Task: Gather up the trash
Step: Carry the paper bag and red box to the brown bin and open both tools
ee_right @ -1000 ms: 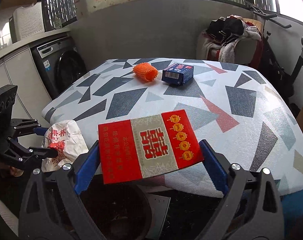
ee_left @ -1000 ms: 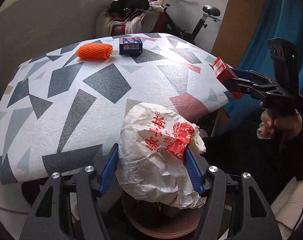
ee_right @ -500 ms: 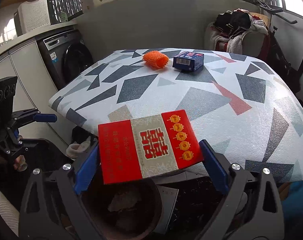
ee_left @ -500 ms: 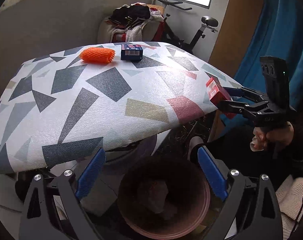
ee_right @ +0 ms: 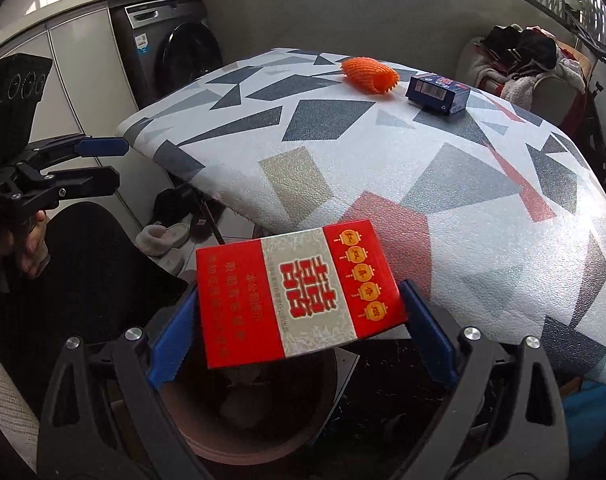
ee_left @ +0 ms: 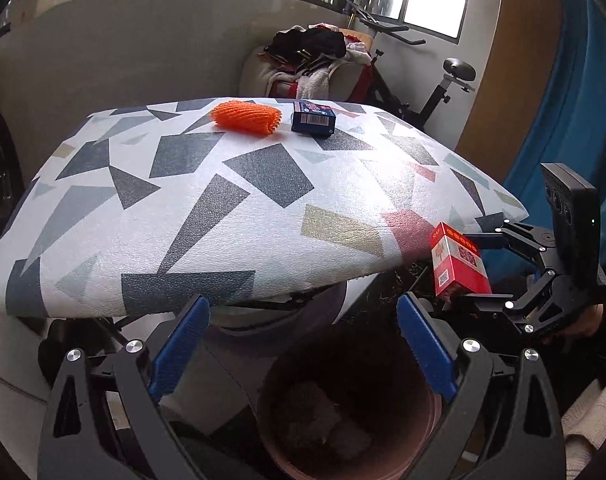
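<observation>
Tabletop [ee_left: 263, 216] with two items; left claw [ee_left: 303, 344] spread, right claw [ee_right: 299, 320] pinching one red box [ee_right: 299, 292].

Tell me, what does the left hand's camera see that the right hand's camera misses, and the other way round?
Only the left wrist view shows the exercise bike and blue curtain. Only the right wrist view shows the washing machine and slippers on the floor. Both show the patterned table, the orange foam net, the blue box, the bin, and the red box gripped by the right gripper; the left gripper is open and empty.
</observation>
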`<state>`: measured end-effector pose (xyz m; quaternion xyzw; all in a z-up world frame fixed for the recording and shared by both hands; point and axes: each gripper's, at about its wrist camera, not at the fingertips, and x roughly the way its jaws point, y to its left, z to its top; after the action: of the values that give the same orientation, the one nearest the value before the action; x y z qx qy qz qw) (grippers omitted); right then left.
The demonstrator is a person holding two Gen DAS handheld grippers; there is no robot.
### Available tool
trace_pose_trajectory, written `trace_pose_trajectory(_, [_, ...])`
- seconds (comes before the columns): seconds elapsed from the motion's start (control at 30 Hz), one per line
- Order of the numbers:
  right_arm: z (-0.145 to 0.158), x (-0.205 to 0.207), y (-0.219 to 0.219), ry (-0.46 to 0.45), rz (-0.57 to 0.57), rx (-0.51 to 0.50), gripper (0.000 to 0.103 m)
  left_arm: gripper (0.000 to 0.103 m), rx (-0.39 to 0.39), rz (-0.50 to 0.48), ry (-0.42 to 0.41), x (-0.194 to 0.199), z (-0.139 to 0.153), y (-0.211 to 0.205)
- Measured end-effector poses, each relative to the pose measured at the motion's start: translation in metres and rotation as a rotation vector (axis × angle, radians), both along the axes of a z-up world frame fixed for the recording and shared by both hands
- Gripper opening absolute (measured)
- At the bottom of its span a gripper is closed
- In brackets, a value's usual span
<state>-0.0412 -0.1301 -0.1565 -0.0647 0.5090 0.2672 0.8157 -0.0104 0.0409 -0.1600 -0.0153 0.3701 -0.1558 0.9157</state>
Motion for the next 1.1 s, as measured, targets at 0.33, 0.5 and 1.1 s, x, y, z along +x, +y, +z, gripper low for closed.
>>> trace_pose_trajectory(0.33, [-0.0068,0.0011,0.0054,0.036,0.033,0.003,0.094,0.093,-0.005,0.016,0.019,0.0024,-0.0041,0.0026])
trace_pose_trajectory(0.5, [-0.0078,-0.0007,0.0081,0.045,0.055,0.005,0.094,0.093,-0.013,0.025,0.029,0.0045,-0.006,0.0046])
trace_pose_trajectory(1.1, [-0.0091,0.0022,0.0021,0.052,0.015,0.001,0.097,0.097,0.011,0.037,0.043,0.0073,-0.0091,0.0035])
